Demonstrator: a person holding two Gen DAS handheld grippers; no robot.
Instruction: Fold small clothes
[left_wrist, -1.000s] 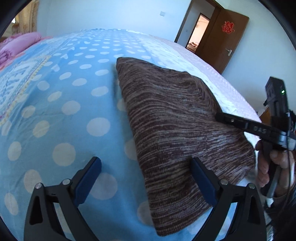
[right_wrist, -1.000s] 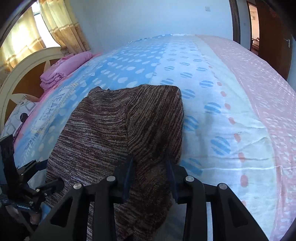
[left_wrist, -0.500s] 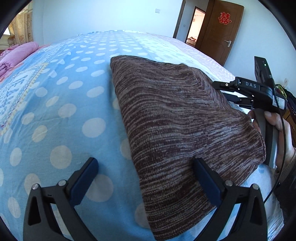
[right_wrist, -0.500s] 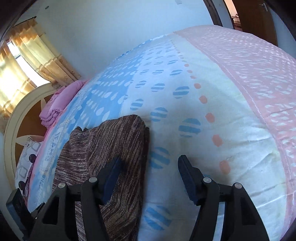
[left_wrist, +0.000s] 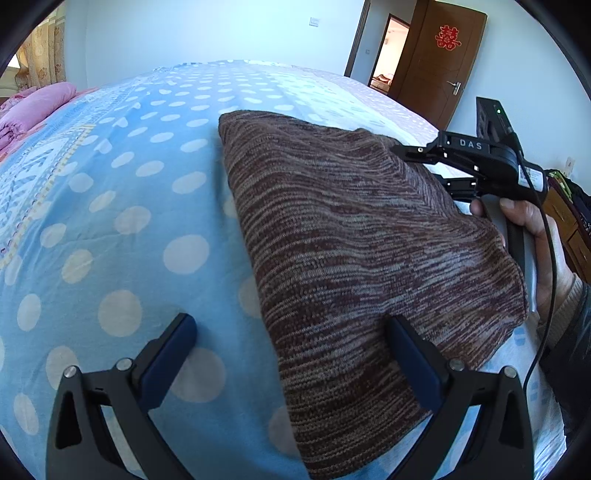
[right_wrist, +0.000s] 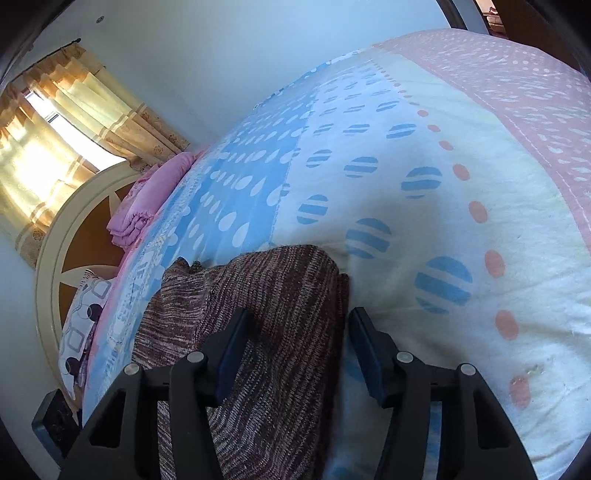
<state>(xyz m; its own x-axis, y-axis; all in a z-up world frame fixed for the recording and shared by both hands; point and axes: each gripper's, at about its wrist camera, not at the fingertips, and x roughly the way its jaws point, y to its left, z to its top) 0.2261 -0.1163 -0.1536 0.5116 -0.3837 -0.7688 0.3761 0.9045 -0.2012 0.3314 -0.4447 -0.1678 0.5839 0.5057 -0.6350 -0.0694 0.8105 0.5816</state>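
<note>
From the left wrist view, my left gripper (left_wrist: 291, 354) has its jaws wide apart and holds nothing. The brown knit garment (left_wrist: 351, 258) lies folded on the polka-dot bedspread (left_wrist: 110, 206), its long axis running from the near right corner away toward the far middle of the bed. Its near left edge passes between my fingers: the right finger lies over the knit, the left one over bare sheet. So the cloth sits ahead and to the right of this claw. At the garment's right edge I see the right gripper (left_wrist: 413, 155), held in the person's hand (left_wrist: 532, 236), with its tips at the raised fold there.

From the right wrist view, the right gripper (right_wrist: 295, 347) is parted, not clamped; the garment's (right_wrist: 266, 317) right edge lies in the gap, with the left finger over the knit and the right finger over the white part of the bedspread (right_wrist: 461, 206). The cloth spreads left and near from this claw. A pink folded bundle (right_wrist: 147, 199) rests far left by the headboard (right_wrist: 55, 258).

I judge the right claw is nearer a usable edge; closing there would take the right side.
</note>
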